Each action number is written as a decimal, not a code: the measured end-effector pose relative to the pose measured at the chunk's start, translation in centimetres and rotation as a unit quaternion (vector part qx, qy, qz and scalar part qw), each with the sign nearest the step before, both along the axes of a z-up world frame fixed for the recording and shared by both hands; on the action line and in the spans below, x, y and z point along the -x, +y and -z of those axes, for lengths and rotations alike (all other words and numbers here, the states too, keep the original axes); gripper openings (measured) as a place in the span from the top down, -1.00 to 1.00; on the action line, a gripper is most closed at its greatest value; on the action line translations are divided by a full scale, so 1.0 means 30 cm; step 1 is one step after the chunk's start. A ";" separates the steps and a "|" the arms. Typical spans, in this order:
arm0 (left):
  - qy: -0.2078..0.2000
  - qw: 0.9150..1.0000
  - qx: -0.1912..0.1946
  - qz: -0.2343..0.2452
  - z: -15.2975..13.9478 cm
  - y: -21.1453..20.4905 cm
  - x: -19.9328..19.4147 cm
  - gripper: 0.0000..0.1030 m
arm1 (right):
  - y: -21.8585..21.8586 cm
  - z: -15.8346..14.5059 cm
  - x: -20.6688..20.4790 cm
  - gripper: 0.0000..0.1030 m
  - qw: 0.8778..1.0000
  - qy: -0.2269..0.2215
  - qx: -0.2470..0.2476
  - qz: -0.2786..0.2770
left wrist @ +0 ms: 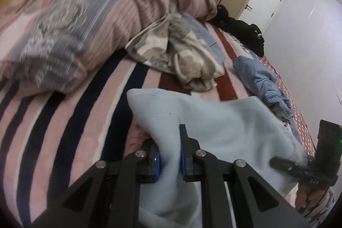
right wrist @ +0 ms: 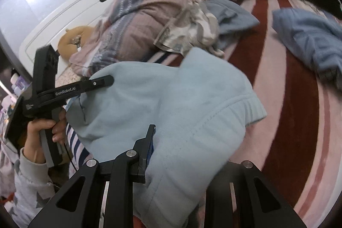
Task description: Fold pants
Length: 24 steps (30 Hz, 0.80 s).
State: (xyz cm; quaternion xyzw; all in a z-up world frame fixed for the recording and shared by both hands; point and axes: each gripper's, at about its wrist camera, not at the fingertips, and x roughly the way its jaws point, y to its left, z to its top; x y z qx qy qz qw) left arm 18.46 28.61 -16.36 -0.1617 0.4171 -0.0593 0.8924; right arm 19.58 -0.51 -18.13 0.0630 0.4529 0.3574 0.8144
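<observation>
The light blue fleece pants point(left wrist: 215, 121) hang bunched between my two grippers above the striped bed. My left gripper point(left wrist: 170, 155) is shut on a fold of the pants; its blue pads press the cloth from both sides. It also shows in the right wrist view point(right wrist: 102, 81), gripping the pants' left edge. My right gripper point(right wrist: 171, 142) is shut on the pants point(right wrist: 171, 104) near the ribbed cuff point(right wrist: 245, 110); cloth drapes over and hides its right finger. It shows at the right edge of the left wrist view point(left wrist: 284, 162), clamped on the cloth.
The striped pink, navy and red bedspread point(left wrist: 74, 121) lies below. A heaped pink-grey duvet point(left wrist: 96, 14), a patterned garment point(left wrist: 181, 57), a blue garment point(left wrist: 260, 80) and black clothes point(left wrist: 241, 29) lie beyond. A white headboard point(right wrist: 64, 20) stands at the left. Wardrobe and door stand at the far end.
</observation>
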 end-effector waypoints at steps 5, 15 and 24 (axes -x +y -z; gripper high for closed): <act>0.012 1.000 0.014 0.002 0.048 0.028 0.004 0.72 | -0.033 0.025 0.036 0.60 0.999 0.026 -0.025 -0.004; 0.024 0.999 -0.019 -0.023 0.046 0.045 0.015 0.07 | 0.004 0.015 0.107 0.39 0.999 0.010 0.010 -0.036; -0.028 0.998 -0.037 -0.033 -0.117 0.062 0.139 -0.12 | -0.138 -0.082 0.147 -0.22 0.998 -0.051 0.039 -0.020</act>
